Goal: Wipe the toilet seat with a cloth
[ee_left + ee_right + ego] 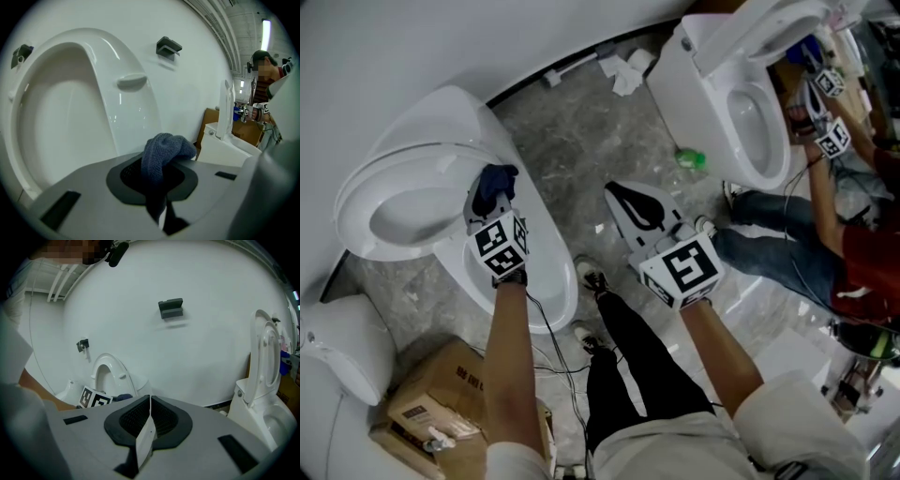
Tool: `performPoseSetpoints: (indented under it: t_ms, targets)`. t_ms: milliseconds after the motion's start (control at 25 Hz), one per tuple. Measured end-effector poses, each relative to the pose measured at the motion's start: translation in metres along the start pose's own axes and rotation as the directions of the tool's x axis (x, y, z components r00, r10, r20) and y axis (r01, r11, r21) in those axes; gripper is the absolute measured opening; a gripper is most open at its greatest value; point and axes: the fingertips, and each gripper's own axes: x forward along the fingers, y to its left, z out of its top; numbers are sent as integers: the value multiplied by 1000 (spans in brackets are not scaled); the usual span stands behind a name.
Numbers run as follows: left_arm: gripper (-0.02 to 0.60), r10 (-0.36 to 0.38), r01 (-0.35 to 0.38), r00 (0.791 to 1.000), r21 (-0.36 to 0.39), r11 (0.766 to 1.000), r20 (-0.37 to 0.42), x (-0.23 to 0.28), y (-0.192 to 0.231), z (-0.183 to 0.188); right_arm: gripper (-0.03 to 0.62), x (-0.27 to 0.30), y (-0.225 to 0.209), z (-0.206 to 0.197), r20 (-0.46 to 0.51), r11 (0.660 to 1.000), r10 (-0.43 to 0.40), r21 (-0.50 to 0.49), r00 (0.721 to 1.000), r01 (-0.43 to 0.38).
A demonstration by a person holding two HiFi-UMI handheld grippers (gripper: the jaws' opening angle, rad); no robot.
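Note:
The white toilet (539,281) at the left has its seat (358,202) raised. My left gripper (492,195) is shut on a dark blue cloth (495,180) and holds it at the seat's right edge, near the hinge. In the left gripper view the cloth (164,149) bulges out of the closed jaws of my left gripper (157,183), close in front of the seat ring (129,117); whether they touch I cannot tell. My right gripper (637,211) hovers over the floor, to the right of the bowl. This right gripper (147,427) is shut, with only a thin white strip at its seam.
A second toilet (750,103) stands at the upper right, where another person (853,253) works with grippers. A green bottle (692,159) and crumpled paper (623,73) lie on the grey floor. A cardboard box (441,403) and another toilet (337,361) sit at the lower left.

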Motion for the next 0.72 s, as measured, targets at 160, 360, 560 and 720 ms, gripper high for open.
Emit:
performPoseSetpoints:
  t_ms: [160, 360, 560, 720]
  targets:
    - [41, 1, -4, 998, -43, 999, -57, 7, -1, -26, 29, -4, -7, -6, -9, 1000, -11, 3, 1000, 11]
    - [43, 12, -16, 998, -80, 997, -61, 8, -1, -36, 29, -5, -14, -12, -25, 1000, -18, -3, 1000, 17]
    - [43, 11, -17, 998, -82, 997, -63, 5, -8, -43, 29, 0, -9, -25, -41, 1000, -16, 9, 999, 16]
    - [41, 19, -25, 998, -99, 995, -61, 0, -7, -46, 29, 4, 0, -32, -46, 1000, 1, 22, 999, 0]
